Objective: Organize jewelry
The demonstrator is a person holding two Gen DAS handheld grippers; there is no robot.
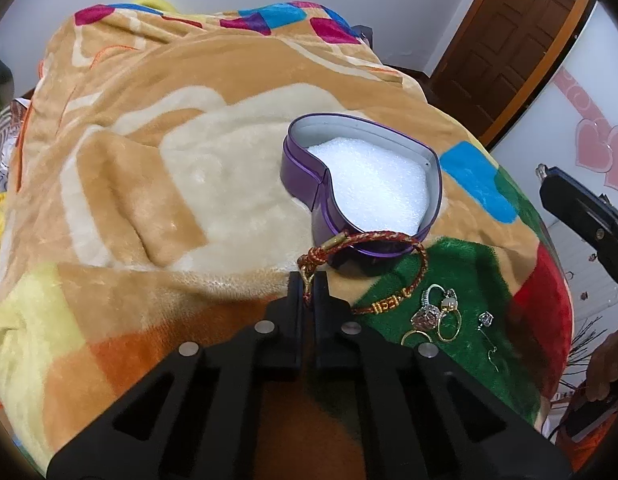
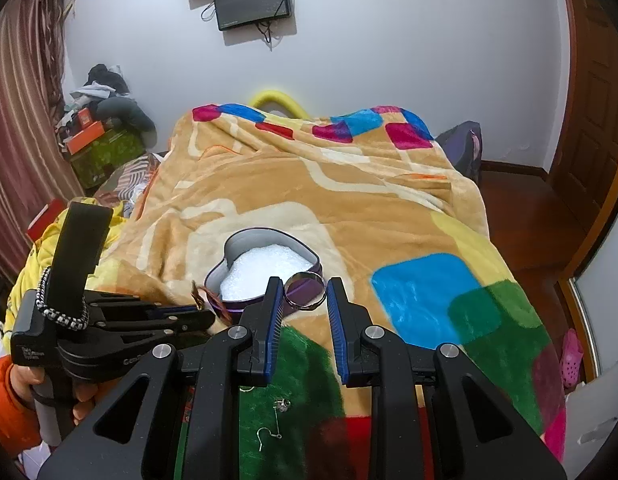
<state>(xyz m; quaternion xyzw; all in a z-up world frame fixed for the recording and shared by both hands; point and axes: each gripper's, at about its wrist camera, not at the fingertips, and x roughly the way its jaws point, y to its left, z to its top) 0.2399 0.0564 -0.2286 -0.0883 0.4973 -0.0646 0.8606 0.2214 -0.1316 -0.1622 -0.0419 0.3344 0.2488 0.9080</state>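
**Both grippers carrying jewelry toward the tin**

Left gripper is pinching the braided red-gold bracelet by its clasp end; cord is limp, draping against the purple heart tin. Right gripper is holding a rigid, slick steel ring across its rim, jaws partly closed. Foam liner is looking soft. Remaining rings are lying on the plush bed blanket.

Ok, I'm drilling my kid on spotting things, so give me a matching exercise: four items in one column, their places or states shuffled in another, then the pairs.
1. red bracelet
2. silver ring
3. heart tin
4. hook earring

A. lying on the green blanket patch
B. in the right tongs
C. in the left tongs
D. open, white foam inside

Pairs: 1-C, 2-B, 3-D, 4-A
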